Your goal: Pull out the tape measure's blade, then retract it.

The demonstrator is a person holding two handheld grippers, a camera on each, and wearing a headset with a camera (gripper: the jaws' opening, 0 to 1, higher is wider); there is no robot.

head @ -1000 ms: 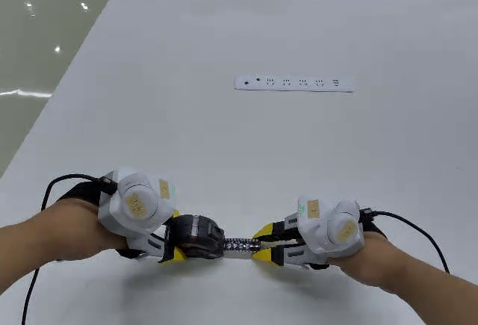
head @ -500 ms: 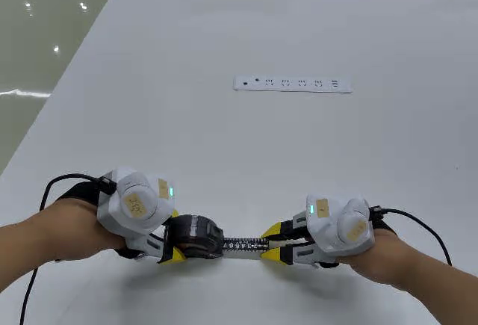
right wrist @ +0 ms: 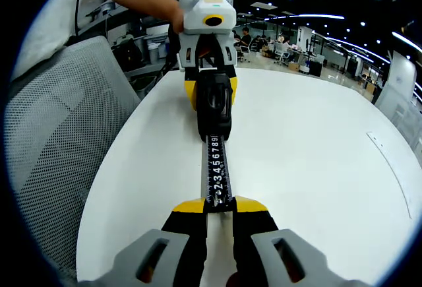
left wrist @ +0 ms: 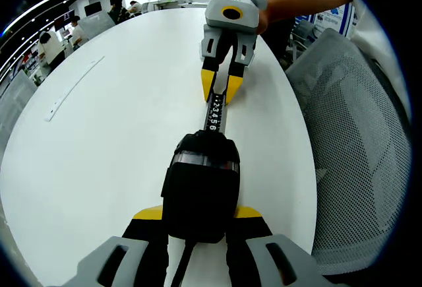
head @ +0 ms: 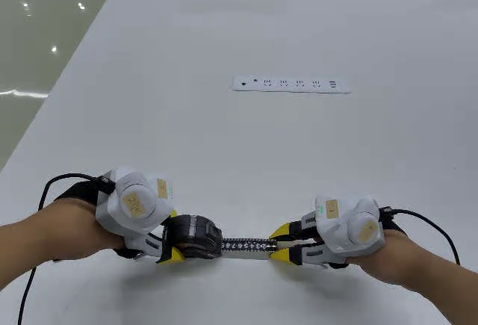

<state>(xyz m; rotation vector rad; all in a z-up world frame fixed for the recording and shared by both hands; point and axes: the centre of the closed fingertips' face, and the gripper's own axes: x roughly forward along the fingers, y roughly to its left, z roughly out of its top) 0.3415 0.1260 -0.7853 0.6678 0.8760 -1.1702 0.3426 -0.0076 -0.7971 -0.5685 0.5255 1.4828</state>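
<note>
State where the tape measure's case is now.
Head view, lower left: the case lies on the table, held by the left gripper, blade running to the right gripper.

The left gripper (left wrist: 198, 213) fingers (left wrist: 149, 213) are clamping the tape measure (left wrist: 200, 191) and covering its rear end. The right gripper (right wrist: 219, 205) fingers (right wrist: 190, 206) are pinching the blade (right wrist: 215, 165) and hiding its end hook. In the head view, the numerals between the two pairs of fingers are showing too small to read, as are the markings on the power strip (head: 290, 84) lying on the desk (head: 224, 33) well beyond the fingers. Behind the fingers, the left forearm (head: 30, 246), the right forearm (head: 441, 288) and a black cable (head: 25, 299) are running off the bottom edge.
</note>
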